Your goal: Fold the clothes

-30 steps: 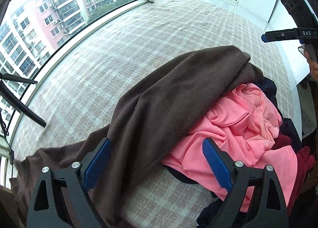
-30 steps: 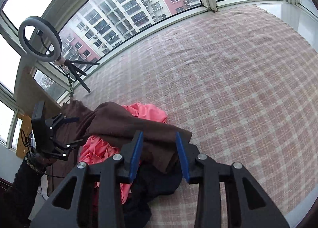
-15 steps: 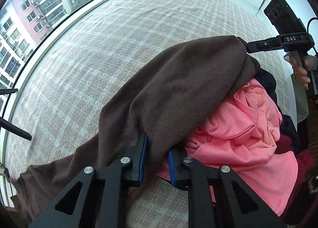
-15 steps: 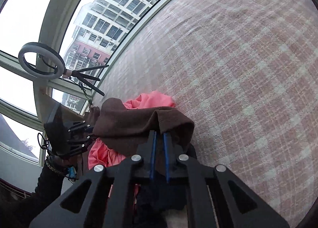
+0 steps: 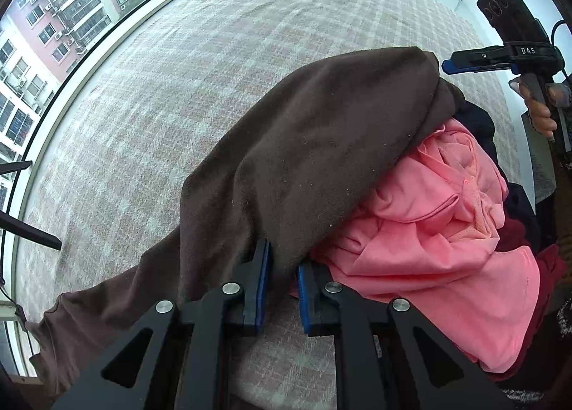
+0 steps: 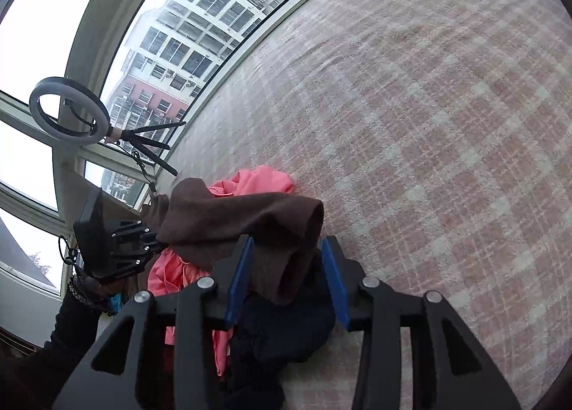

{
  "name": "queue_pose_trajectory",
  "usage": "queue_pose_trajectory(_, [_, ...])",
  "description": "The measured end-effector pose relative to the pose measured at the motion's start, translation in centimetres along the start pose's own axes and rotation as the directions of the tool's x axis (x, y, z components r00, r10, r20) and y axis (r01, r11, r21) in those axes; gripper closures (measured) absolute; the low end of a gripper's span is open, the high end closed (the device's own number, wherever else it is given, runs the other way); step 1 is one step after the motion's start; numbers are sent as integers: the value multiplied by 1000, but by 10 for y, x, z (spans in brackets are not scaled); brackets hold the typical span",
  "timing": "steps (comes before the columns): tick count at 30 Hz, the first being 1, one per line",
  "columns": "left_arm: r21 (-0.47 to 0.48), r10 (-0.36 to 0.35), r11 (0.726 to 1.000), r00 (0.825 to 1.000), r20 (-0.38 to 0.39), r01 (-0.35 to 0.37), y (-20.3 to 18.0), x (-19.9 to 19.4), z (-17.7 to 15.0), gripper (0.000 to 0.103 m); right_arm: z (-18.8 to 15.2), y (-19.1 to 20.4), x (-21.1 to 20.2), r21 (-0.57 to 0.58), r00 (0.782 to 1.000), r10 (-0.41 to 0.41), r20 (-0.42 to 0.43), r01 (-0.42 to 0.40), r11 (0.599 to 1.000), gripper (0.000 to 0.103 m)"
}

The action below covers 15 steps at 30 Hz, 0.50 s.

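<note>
A dark brown garment (image 5: 321,145) lies draped over a heap of clothes on the checked bedcover (image 5: 178,70). Under it sit a pink top (image 5: 447,231) and dark navy and maroon pieces. My left gripper (image 5: 284,268) is shut on the brown garment's lower edge, with cloth pinched between the blue pads. In the right wrist view my right gripper (image 6: 286,267) is open, and a fold of the brown garment (image 6: 250,220) hangs loose between its fingers, over a navy piece (image 6: 286,324). The left wrist view shows the right gripper (image 5: 464,64) just past the garment's far end.
A wide stretch of checked bedcover (image 6: 429,123) spreads ahead and to the right of the heap. A ring light on a tripod (image 6: 68,115) stands on the window sill at the left. Windows run along the far edge of the bed.
My left gripper closed on the brown garment's edge and holds it. My right gripper shut on the garment's far end half a second ago and has opened again, letting the fold go.
</note>
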<state>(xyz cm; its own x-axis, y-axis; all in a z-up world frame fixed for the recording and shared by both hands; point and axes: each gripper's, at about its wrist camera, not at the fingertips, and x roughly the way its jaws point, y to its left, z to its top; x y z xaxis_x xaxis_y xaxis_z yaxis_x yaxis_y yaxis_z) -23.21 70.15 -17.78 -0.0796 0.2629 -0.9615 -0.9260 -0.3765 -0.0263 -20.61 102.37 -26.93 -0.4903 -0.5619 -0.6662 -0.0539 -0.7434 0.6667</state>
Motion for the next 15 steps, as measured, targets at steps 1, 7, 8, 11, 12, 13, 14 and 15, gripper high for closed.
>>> queue_pose_trajectory(1, [1,1,1000,1000,-4,-1,0,2,1,89,1,1,4,-10,1000,-2,1,2,1000,63])
queue_pose_trajectory(7, [-4,2,1000,1000,-7,-2,2,3,-2,89,11,17,14,-89,1000,18,-20,-20,996,101])
queue_pose_trajectory(8, [-2,6,1000,1000,-5,-6,1,1,-3,90,12,20,9,-95,999,33,-13,-34,995,101])
queue_pose_trajectory(11, [11,9,1000,1000,10,-9,0,-13,-5,93,15,36,-23,-129,997,72,16,-69,989,101])
queue_pose_trajectory(12, [15,9,1000,1000,14,-9,-1,-17,-4,93,16,41,-34,-142,996,84,26,-80,987,101])
queue_pose_trajectory(13, [13,-1,1000,1000,13,1,-1,-22,-4,93,16,47,-47,-159,995,94,34,-87,984,101])
queue_pose_trajectory(14, [11,-12,1000,1000,13,11,-1,-27,-4,93,16,54,-59,-179,994,99,37,-90,980,101])
queue_pose_trajectory(15, [15,-17,1000,1000,8,16,-2,-28,-6,93,15,61,-72,-196,994,107,39,-97,976,101])
